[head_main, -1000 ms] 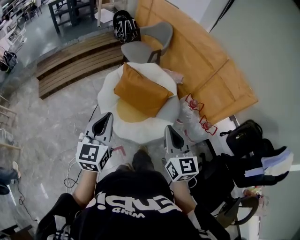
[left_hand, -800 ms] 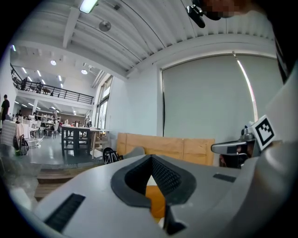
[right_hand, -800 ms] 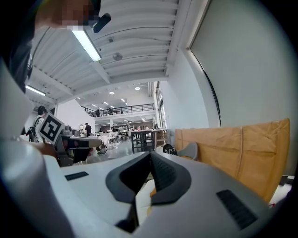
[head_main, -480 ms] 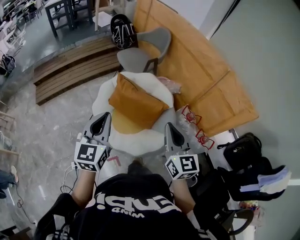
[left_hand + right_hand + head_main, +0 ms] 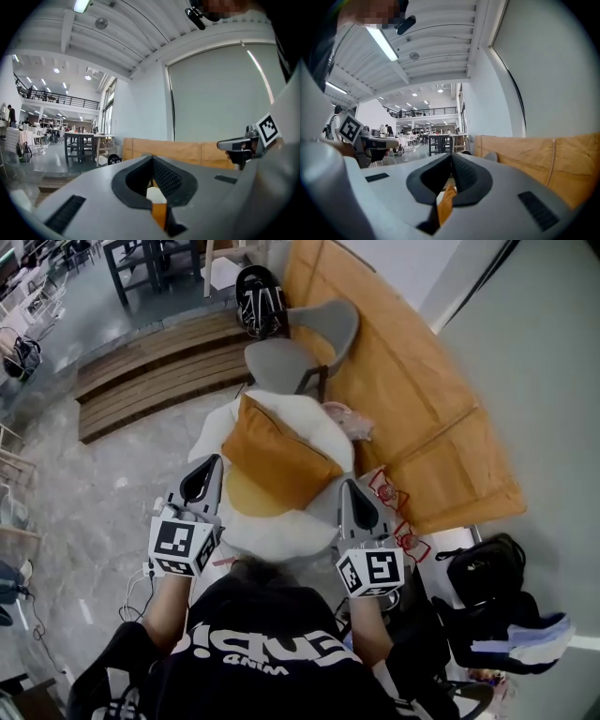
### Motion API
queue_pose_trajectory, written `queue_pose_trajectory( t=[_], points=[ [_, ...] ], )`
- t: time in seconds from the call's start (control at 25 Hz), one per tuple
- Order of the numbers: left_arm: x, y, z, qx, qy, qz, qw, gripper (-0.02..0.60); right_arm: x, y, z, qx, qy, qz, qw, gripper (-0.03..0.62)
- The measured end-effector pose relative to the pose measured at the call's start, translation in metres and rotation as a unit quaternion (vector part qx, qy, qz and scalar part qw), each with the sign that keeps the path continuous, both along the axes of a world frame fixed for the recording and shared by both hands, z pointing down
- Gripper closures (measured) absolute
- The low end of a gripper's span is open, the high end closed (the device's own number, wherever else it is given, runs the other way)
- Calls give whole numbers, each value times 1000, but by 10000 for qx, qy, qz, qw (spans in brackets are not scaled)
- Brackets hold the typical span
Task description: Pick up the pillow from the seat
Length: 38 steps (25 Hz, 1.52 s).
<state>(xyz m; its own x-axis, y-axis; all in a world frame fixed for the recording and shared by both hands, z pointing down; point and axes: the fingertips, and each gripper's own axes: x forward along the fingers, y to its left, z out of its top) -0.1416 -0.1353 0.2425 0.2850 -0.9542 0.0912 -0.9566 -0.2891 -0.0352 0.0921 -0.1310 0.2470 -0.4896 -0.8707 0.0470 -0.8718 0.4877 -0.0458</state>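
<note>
Both closed, empty: left gripper [image 5: 214,465], right gripper [image 5: 349,487]; orange pillow [image 5: 277,448] on seat [image 5: 272,532]; shirt print [image 5: 253,645] unreadable.

Pillow [image 5: 277,457]: was plain burnt orange. Seat [image 5: 281,529]: was white, with a paler yellow-orange patch in front of the pillow. Left gripper [image 5: 210,463] and right gripper [image 5: 349,484]: were light grey with black jaw linings, each carrying a cube of black-and-white square markers. Chair [image 5: 300,352] behind the seat: was mid grey. Wooden panels [image 5: 412,399]: were honey tan. Floor [image 5: 103,493]: was grey, veined like marble. T-shirt [image 5: 262,652]: was black with white lettering.
</note>
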Motion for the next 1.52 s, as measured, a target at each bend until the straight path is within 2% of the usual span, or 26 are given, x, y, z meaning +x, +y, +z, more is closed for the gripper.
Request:
queue_pose_trajectory(
  t=[0.16,0.32,0.48,0.6,0.72,0.8,0.88,1.04,1.52],
  points=[
    [-1,-27,6,-64,20,78,9999,572,-2,-24,6,-23,-34,103,9999,572],
    [5,-51,21,-355,120,362,9986,572,-9,-46,24,-139,-103,190,9997,572],
    [1,-78,52,-583,64,523,9969,572,-21,-65,45,-257,-32,182,9995,572],
    [-1,-99,75,-646,11,582,9962,572,-20,-75,70,-461,24,275,9986,572],
    [-2,-112,103,-869,25,648,9941,572,-18,-75,105,-883,58,417,9952,572],
    [-6,-118,130,-1027,28,665,9925,572,-19,-76,132,-1129,86,489,9924,572],
    [-12,-130,157,-1047,-20,636,9925,572,-23,-85,159,-1216,69,511,9912,572],
    [-10,-132,194,-1326,54,654,9890,572,-29,-87,195,-1404,90,506,9888,572],
    [-8,-155,232,-1534,40,613,9863,572,-23,-113,239,-1642,-4,644,9843,572]
  ],
)
